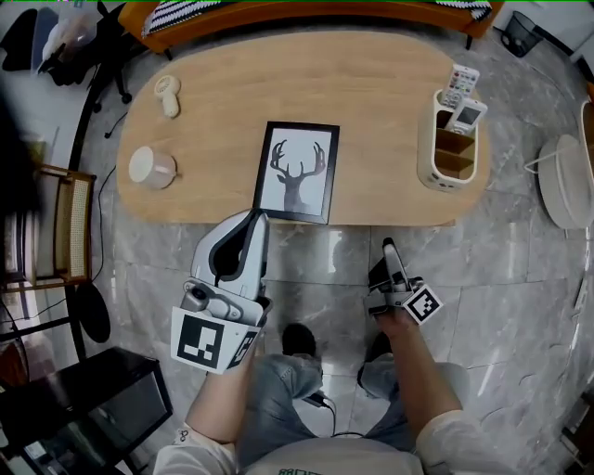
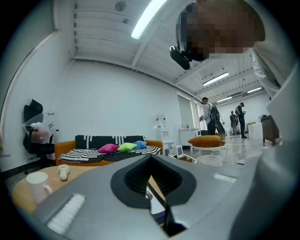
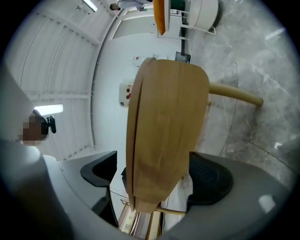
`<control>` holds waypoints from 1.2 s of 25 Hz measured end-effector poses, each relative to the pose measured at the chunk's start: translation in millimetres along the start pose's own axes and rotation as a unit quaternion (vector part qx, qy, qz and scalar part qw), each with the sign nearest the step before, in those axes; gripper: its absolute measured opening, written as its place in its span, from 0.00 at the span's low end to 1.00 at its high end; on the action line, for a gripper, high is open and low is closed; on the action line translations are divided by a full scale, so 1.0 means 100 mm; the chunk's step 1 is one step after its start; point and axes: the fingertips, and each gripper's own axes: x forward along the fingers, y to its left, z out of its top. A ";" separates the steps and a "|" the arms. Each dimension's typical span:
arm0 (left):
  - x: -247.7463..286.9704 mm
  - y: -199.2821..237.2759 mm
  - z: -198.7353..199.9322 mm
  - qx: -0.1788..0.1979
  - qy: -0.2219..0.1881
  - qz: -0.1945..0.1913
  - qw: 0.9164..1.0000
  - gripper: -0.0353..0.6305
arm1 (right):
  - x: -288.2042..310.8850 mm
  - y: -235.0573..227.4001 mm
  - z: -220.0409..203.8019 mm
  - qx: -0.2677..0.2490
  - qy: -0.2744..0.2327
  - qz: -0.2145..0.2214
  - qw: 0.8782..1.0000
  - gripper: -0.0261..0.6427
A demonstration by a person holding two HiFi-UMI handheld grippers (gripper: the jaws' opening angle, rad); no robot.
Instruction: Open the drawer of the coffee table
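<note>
My right gripper, jaws apart, straddles the near edge of the oval light-wood coffee table. My left gripper is closed and empty. The drawer probably hides under that edge, so clamping the tabletop instead would drag the table.

In the head view the oval light-wood coffee table shows only its top; its front face and the drawer lie hidden beneath. The orange sofa is cut off by the upper edge, and a white round object, too unclear to identify, by the right edge. In the right gripper view the right gripper covers the tabletop's near end with its grey body.
</note>
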 end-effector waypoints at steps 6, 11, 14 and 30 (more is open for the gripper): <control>0.01 0.05 -0.11 0.011 0.002 -0.001 1.000 0.05 | 0.25 -0.11 -0.18 0.022 0.009 0.061 0.998 0.74; 0.00 -0.02 -0.24 0.013 0.017 -0.013 1.000 0.05 | 0.31 -0.25 -0.21 0.026 -0.002 0.074 0.997 0.67; -0.01 0.01 -0.27 0.017 0.013 -0.007 1.000 0.05 | 0.28 -0.30 -0.22 0.024 0.010 0.085 0.996 0.61; -0.06 0.09 -0.41 0.018 0.022 0.001 1.000 0.05 | 0.49 -0.32 -0.29 0.022 0.029 0.110 0.993 0.68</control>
